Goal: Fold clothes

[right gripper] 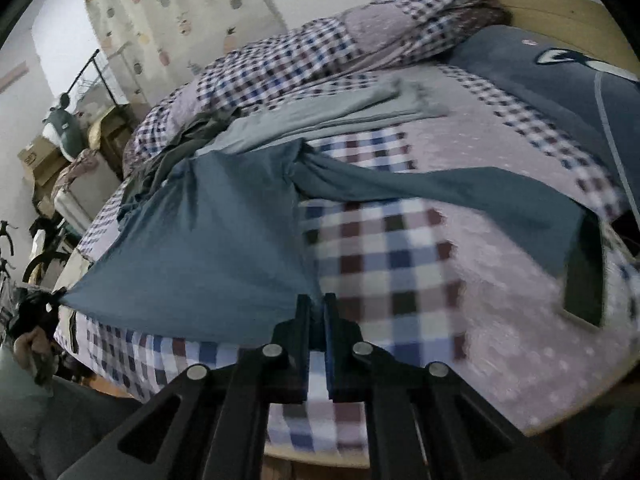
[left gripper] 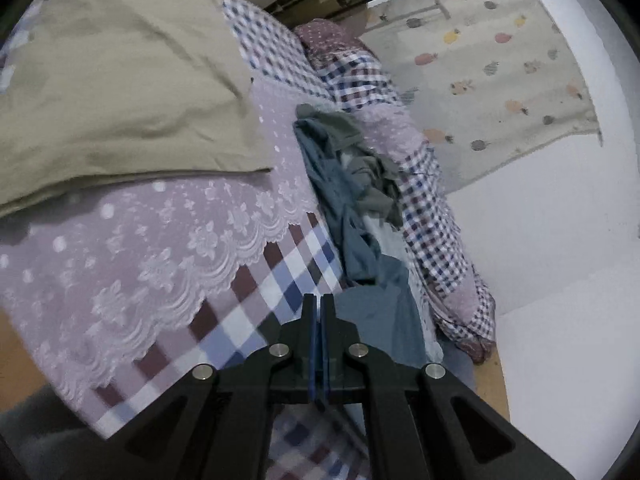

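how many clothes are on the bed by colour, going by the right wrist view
blue-teal garment, held at both near corners by the left hand-held gripper and right hand-held gripper: 1
light grey garment, laid flat: 1
dark grey-green crumpled garment: 1
total: 3

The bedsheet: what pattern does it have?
Bedsheet: lilac dotted panels with maroon, blue and white checks; clearest in the right wrist view.

A white wall [right gripper: 24, 92] is hung with a fruit-printed curtain [right gripper: 168, 12]; cardboard boxes [right gripper: 40, 160] are stacked beside the bed [right gripper: 560, 4].
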Motion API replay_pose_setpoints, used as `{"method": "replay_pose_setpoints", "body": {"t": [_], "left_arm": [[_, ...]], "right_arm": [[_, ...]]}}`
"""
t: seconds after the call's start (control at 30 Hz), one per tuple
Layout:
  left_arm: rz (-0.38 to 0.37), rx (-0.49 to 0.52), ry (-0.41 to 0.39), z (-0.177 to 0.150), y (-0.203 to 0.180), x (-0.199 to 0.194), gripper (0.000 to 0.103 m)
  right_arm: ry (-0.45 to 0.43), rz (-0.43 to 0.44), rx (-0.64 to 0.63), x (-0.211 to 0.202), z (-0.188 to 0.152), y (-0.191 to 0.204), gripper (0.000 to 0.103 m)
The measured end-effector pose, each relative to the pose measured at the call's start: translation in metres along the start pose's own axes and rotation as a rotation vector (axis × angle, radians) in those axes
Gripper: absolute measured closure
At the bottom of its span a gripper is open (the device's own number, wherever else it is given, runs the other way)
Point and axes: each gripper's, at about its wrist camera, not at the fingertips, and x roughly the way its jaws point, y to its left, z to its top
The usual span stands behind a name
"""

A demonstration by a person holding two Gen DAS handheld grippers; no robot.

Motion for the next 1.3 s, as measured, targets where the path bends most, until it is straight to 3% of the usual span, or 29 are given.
{"method": "replay_pose_setpoints", "body": {"t": [0.17,0.37,0.53,0.63,0.7,0.73,0.8,0.83,0.9,1.03,1.3], "left_arm": [[0.011,0.054,0.020,-0.022,-0.006,-0.029,0.103],[0.071,0.053,0.034,-0.036,-0.001,-0.046,0.103],[0.185,0.066,0.078,-0.045,0.001,-0.046,0.103],[0.257,0.044,0.049,-0.041,0.006,-0.050,0.102],[0.288,0.056,0.038,-0.040,0.005,-0.053,0.092],[0.287,0.061,0.032,-0.040,0.005,-0.054,0.086],[0.255,0.075,0.023,-0.039,0.002,-0.054,0.056],[0.231,0.085,0.024,-0.040,-0.002,-0.053,0.048],[0.185,0.107,0.026,-0.041,-0.009,-0.049,0.029],[0.123,0.201,0.061,-0.050,-0.035,-0.028,0.019],[-0.017,0.369,0.185,-0.077,-0.107,0.051,0.016]], "right_arm": [[0.055,-0.046,-0.017,-0.022,-0.017,-0.003,0.100],[0.144,-0.077,-0.023,-0.012,-0.042,-0.007,0.099],[0.213,-0.117,-0.017,0.004,-0.051,-0.012,0.096],[0.219,-0.148,0.029,0.007,-0.052,-0.022,0.093],[0.200,-0.163,0.075,0.003,-0.050,-0.034,0.092],[0.189,-0.164,0.096,0.001,-0.049,-0.039,0.085],[0.167,-0.151,0.137,-0.002,-0.048,-0.047,0.070],[0.154,-0.137,0.160,-0.003,-0.047,-0.050,0.063],[0.128,-0.110,0.205,-0.005,-0.044,-0.057,0.062],[0.098,-0.070,0.246,-0.002,-0.038,-0.059,0.058],[0.116,-0.061,0.067,0.041,-0.001,-0.017,0.050]]}}
